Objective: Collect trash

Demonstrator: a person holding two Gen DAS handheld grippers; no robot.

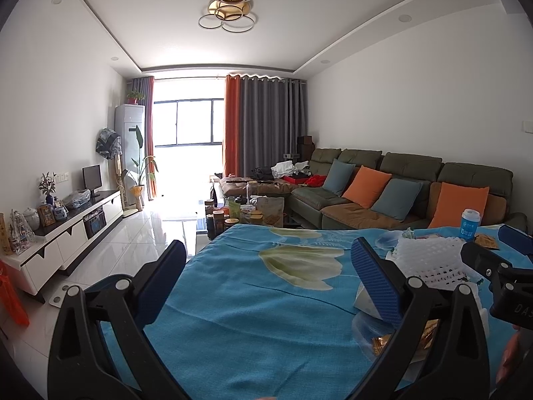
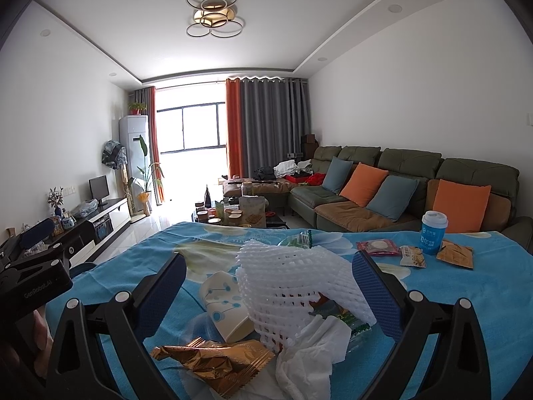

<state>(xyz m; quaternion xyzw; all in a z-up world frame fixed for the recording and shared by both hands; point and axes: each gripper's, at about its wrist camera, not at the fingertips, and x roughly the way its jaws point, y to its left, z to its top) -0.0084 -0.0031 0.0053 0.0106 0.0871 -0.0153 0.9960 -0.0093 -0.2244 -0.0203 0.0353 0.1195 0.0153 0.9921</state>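
A trash pile lies on the blue flowered tablecloth (image 2: 140,266). My right gripper (image 2: 269,283) is open and low over it. A white foam net (image 2: 293,283), a tipped paper cup (image 2: 223,303), a gold wrapper (image 2: 213,363), a crumpled tissue (image 2: 309,350) and a green wrapper (image 2: 354,323) lie between or just before its fingers. My left gripper (image 1: 269,273) is open over bare cloth to the left of the pile, holding nothing. The foam net (image 1: 429,256) and the right gripper (image 1: 493,248) show at the right of the left wrist view.
Farther right on the table stand a blue lidded cup (image 2: 433,233), a red packet (image 2: 378,246), a striped snack packet (image 2: 413,255) and an orange packet (image 2: 456,255). Beyond the table are a cluttered coffee table (image 2: 233,216), a green sofa (image 2: 399,180) and a TV cabinet (image 1: 76,230).
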